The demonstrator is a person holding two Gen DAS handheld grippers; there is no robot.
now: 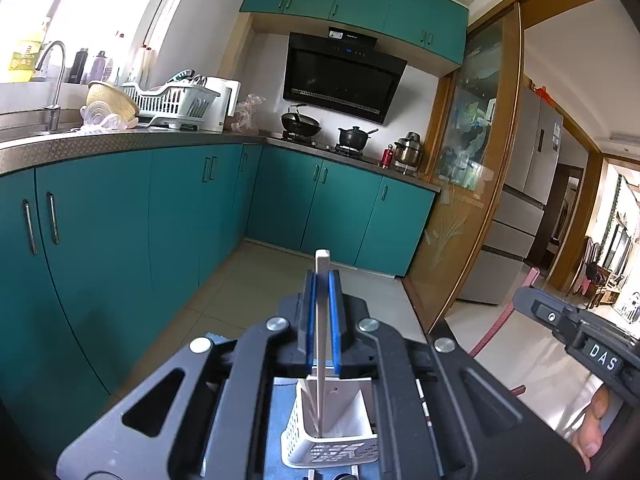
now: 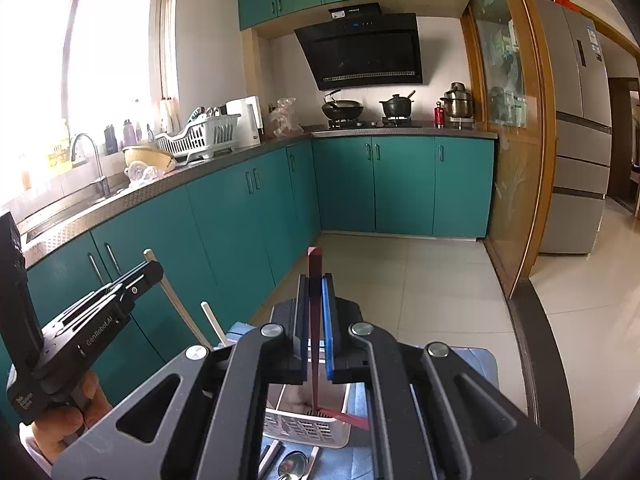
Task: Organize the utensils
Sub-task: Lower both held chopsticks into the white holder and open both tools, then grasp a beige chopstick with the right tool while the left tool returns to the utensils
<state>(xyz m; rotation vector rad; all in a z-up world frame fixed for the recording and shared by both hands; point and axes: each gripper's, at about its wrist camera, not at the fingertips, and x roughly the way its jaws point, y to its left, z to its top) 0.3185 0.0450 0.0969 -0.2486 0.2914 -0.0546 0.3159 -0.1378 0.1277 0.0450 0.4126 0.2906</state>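
Both sets of fingers are clamped on chopsticks. Left gripper [image 1: 323, 280]: blue pads pressed against a white chopstick [image 1: 321, 320] standing nearly upright; its top pokes above the fingertips, its lower end runs down into a white slotted utensil basket [image 1: 332, 446]. A second pale stick seems to lean in the basket beside it, but it is hard to separate from the basket wall.

Right gripper [image 2: 315, 280]: fingers closed on a dark red chopstick [image 2: 314, 332], also near upright, tip reaching into the white perforated basket [image 2: 304, 428]. Another red chopstick [image 2: 346, 418] lies slanted across the basket's right rim.

Hidden or unclear:
- Both gripper bodies block most of the basket; its interior shows only through the gap between the arms.
- Blue cloth [image 2: 478, 364] under the basket, mostly covered; its edges are cut off.
- Bottom edge of the right wrist view: a metal spoon bowl [image 2: 294, 464] and pale handles, cropped; count uncertain.
- In the right wrist view a second white stick [image 2: 214, 324] rises behind the gripper body, lower end hidden.
- The person's hand shows only as fingers below each gripper's handle.

Background: teal cabinets [image 1: 120, 220], a counter with a dish rack [image 1: 172, 100], a range hood [image 1: 344, 76], pots on the stove.
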